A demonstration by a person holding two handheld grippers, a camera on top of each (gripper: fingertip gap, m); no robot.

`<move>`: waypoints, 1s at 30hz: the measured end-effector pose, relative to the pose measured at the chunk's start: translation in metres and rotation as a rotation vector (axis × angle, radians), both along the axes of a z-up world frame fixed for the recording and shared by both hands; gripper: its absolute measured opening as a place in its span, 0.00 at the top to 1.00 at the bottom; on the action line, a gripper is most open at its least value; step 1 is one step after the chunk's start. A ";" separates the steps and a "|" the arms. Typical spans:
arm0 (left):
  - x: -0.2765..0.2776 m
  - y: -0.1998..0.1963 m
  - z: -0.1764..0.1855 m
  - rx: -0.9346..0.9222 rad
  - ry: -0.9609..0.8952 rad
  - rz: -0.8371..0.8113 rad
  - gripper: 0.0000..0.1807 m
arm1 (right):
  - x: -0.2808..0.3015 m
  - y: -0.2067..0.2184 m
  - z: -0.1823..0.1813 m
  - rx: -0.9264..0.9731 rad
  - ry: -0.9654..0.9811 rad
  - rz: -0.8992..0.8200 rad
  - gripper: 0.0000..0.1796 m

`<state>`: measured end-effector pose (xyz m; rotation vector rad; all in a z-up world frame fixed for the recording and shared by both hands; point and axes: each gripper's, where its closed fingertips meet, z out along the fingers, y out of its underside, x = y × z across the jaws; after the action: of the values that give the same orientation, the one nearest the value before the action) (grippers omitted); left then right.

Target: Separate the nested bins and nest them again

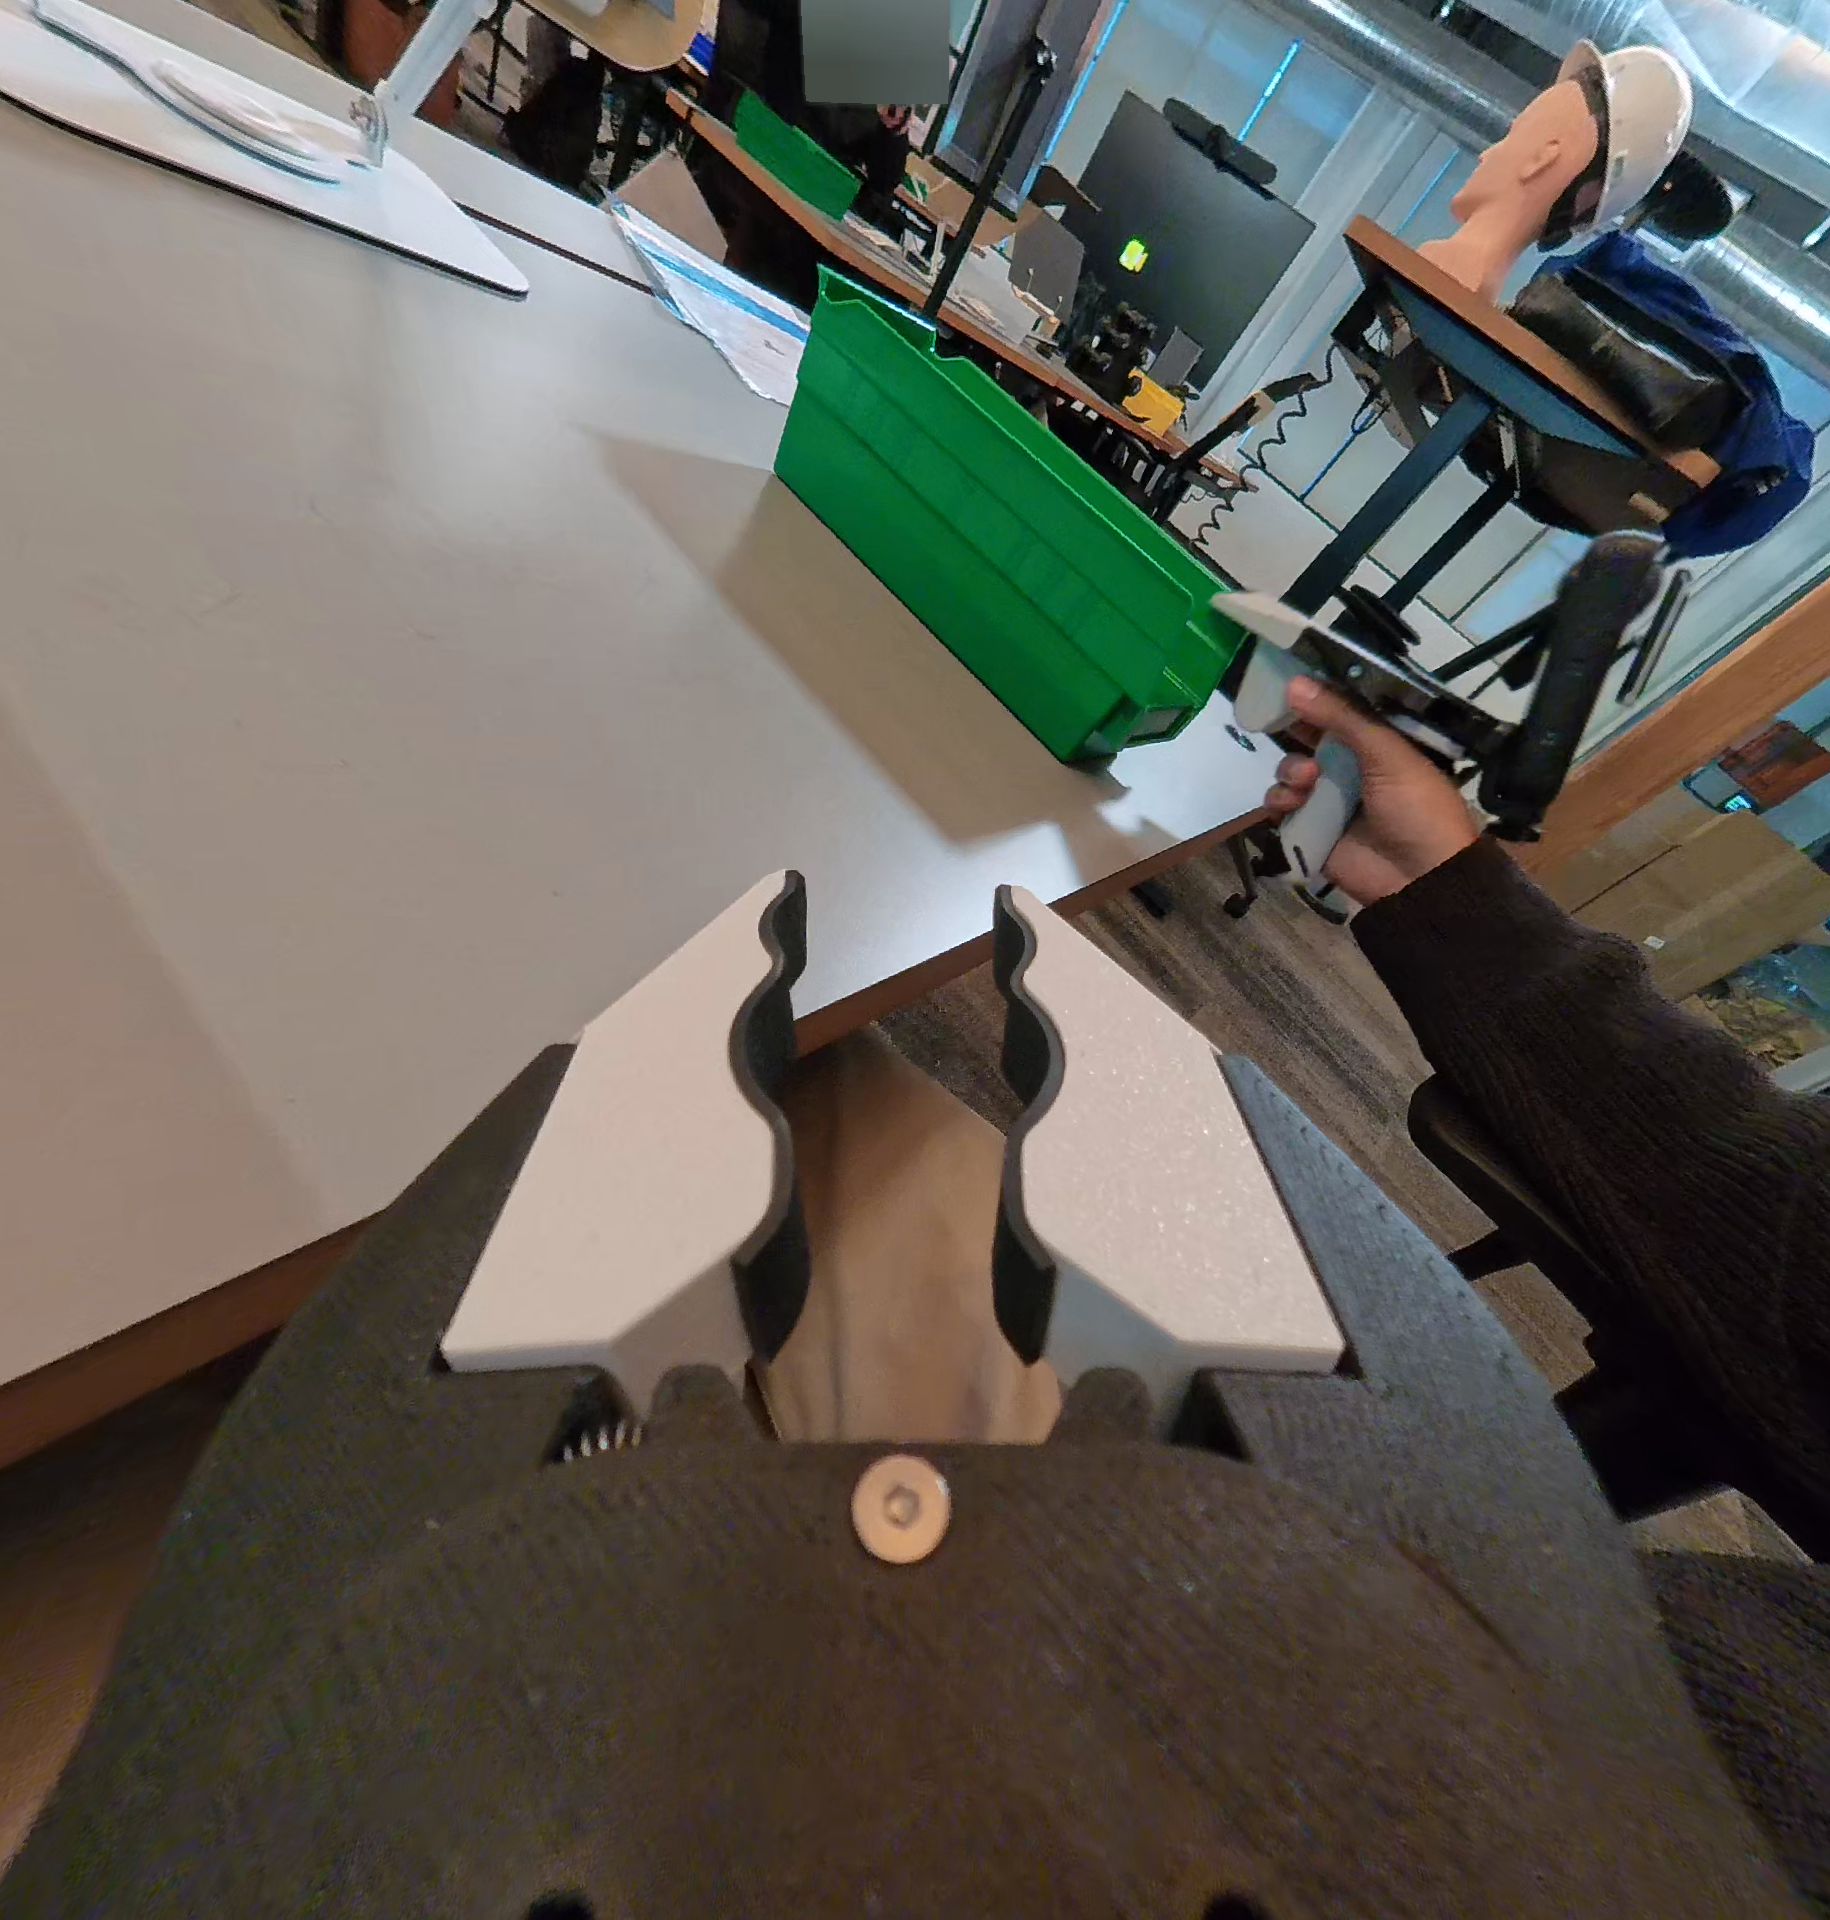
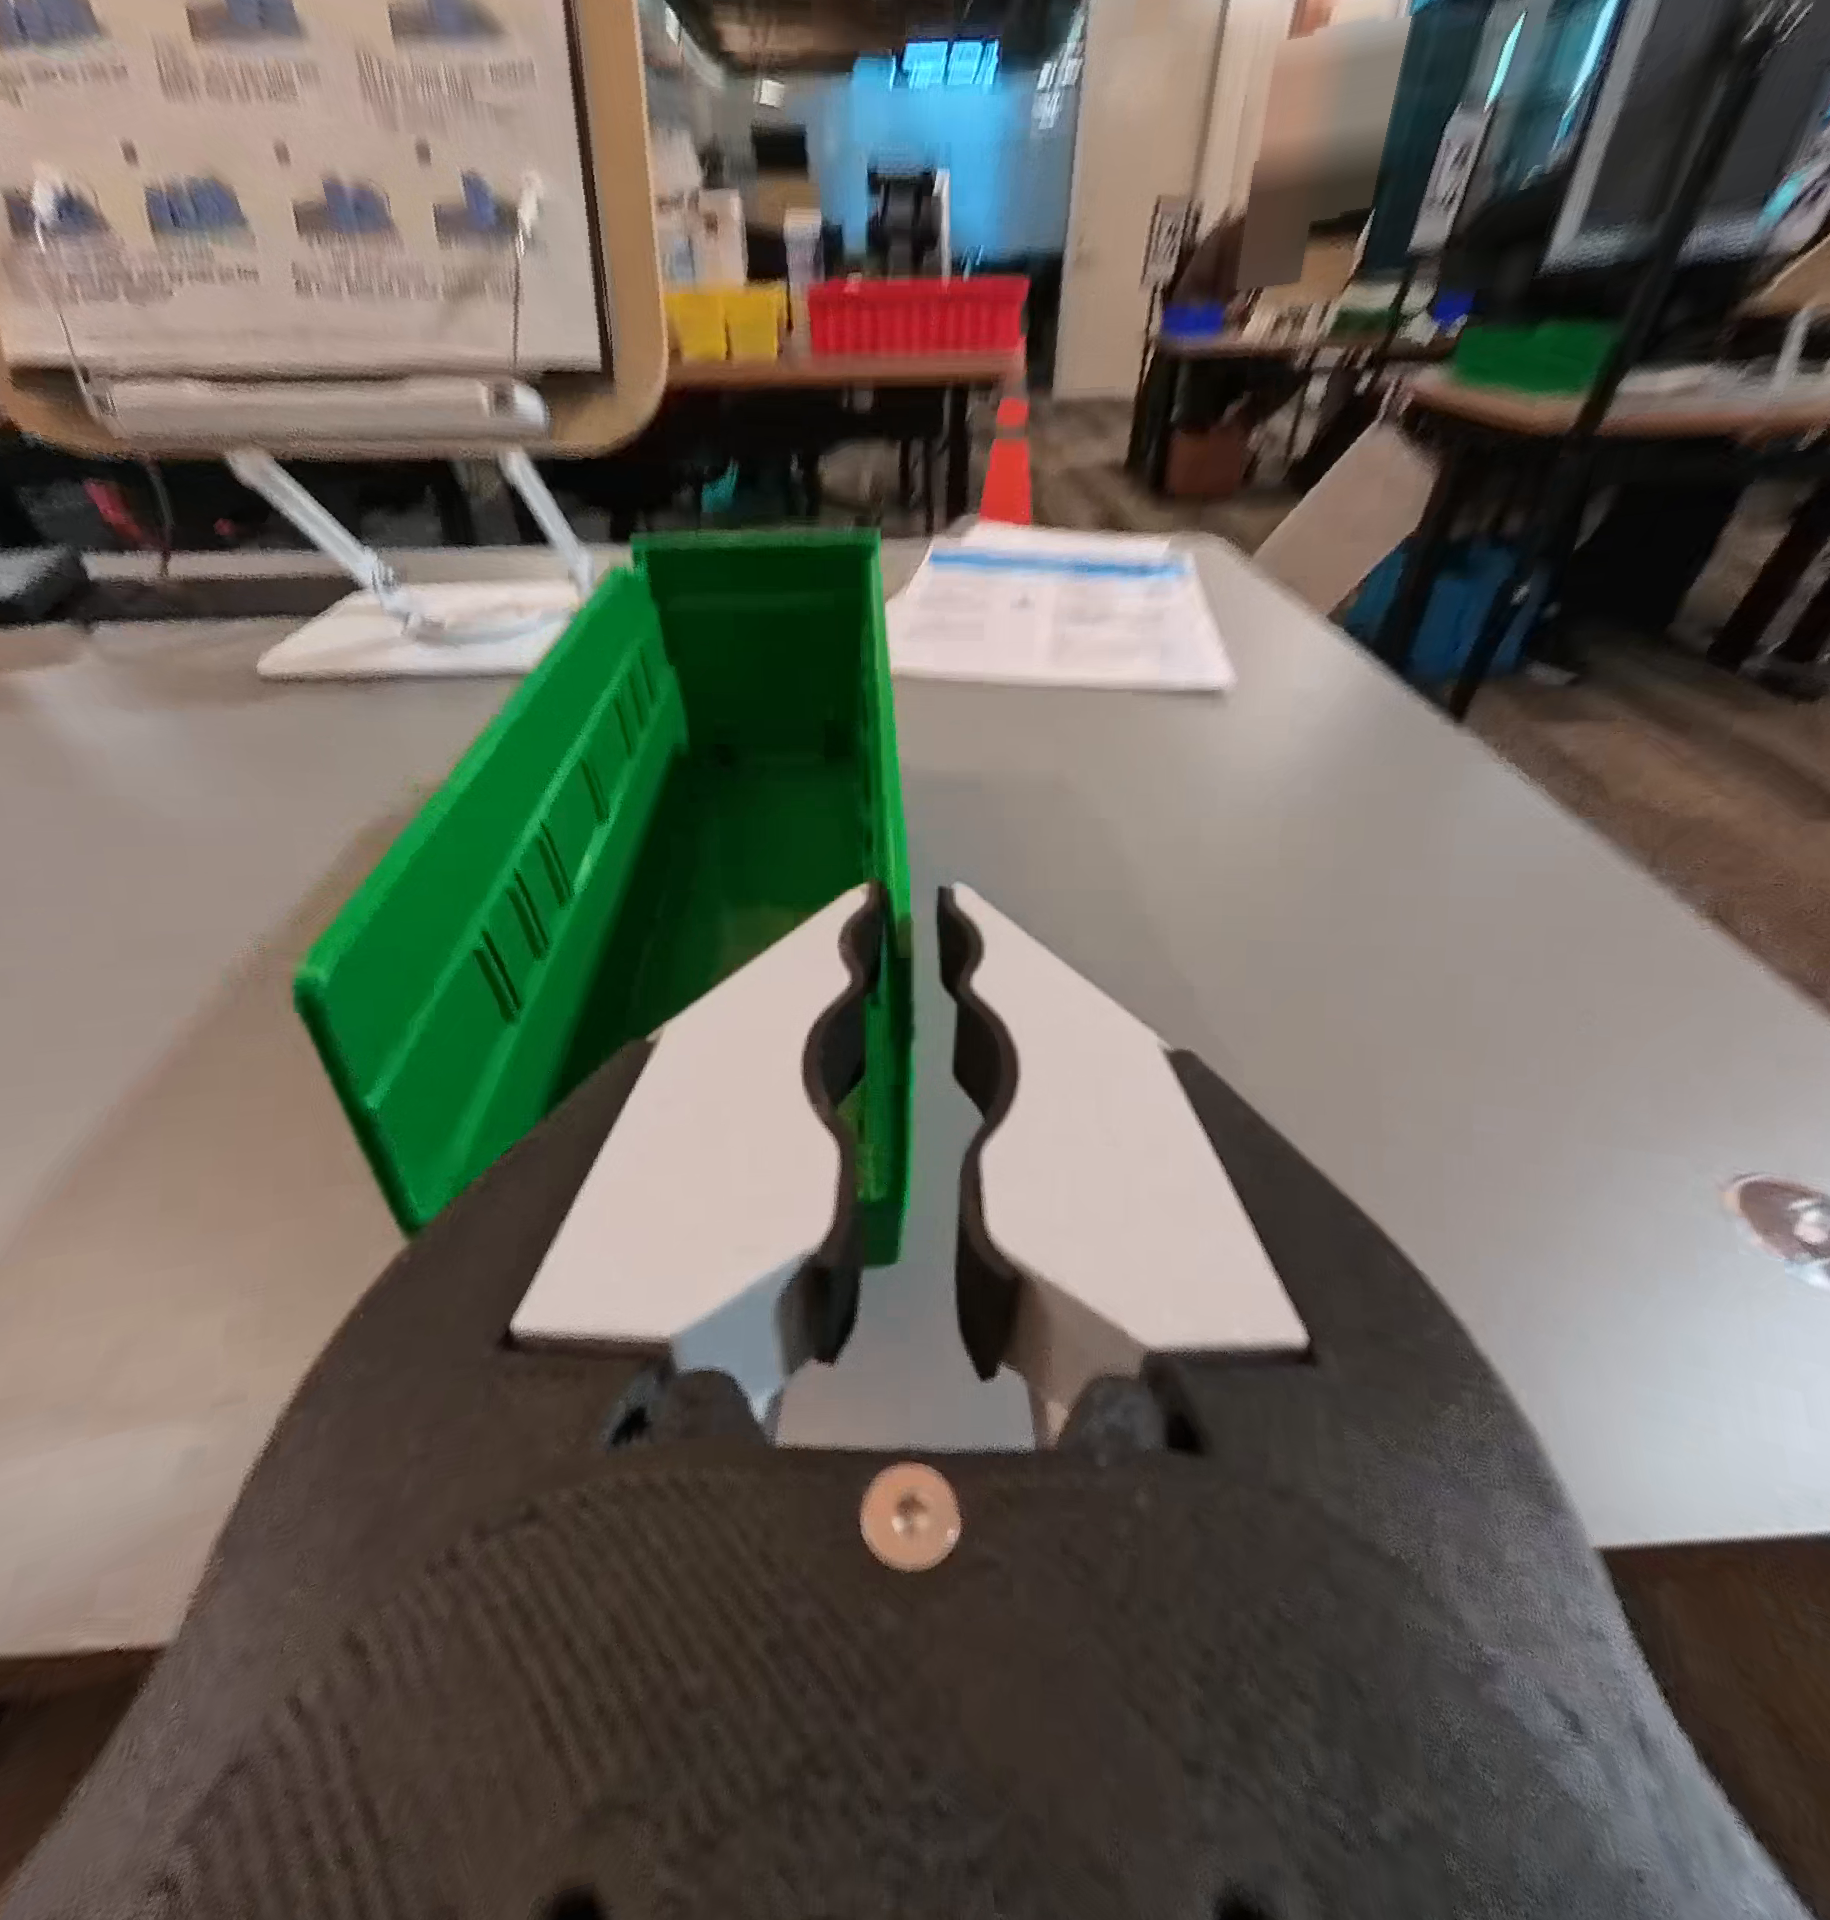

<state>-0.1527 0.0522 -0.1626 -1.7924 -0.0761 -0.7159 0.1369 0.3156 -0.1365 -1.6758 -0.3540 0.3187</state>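
Observation:
The green nested bins (image 1: 994, 530) stand on the grey table (image 1: 371, 644) near its right edge; a second bin's rim shows under the outer one at the near end. My left gripper (image 1: 895, 904) is open and empty at the table's front edge, well short of the bins. My right gripper (image 2: 911, 894), held in a hand, is at the bins' near end (image 1: 1238, 615). In the right wrist view the bins' (image 2: 599, 914) right wall runs between its fingers. The left pad lies against the wall and a narrow gap shows at the right pad.
A white monitor-stand base (image 2: 423, 623) and a printed sheet (image 2: 1056, 613) lie beyond the bins. A round disc (image 2: 1804, 1231) sits in the table at the right. Other desks, a mannequin head with a hard hat (image 1: 1576, 156) and floor lie past the table's edge.

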 end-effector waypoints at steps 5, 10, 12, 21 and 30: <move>-0.002 0.002 -0.003 -0.006 0.008 0.002 0.82 | -0.012 -0.045 0.083 0.399 0.089 0.026 1.00; -0.005 0.005 -0.005 0.005 0.053 0.008 0.82 | -0.094 -0.098 0.086 0.389 0.153 0.313 1.00; -0.008 0.005 -0.001 0.029 0.086 0.020 0.82 | -0.132 -0.114 0.071 0.327 0.112 0.429 0.97; -0.064 0.005 0.028 0.183 0.209 0.256 0.82 | -0.218 -0.167 -0.041 -0.035 -0.267 0.809 0.79; -0.169 -0.044 0.104 0.475 0.332 0.765 0.87 | -0.205 -0.154 -0.042 -0.175 -0.146 0.780 0.66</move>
<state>-0.3212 0.0081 -0.0589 -1.2534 -0.3205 0.1148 -0.0685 0.1617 -0.1786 -1.6745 -1.1202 0.8201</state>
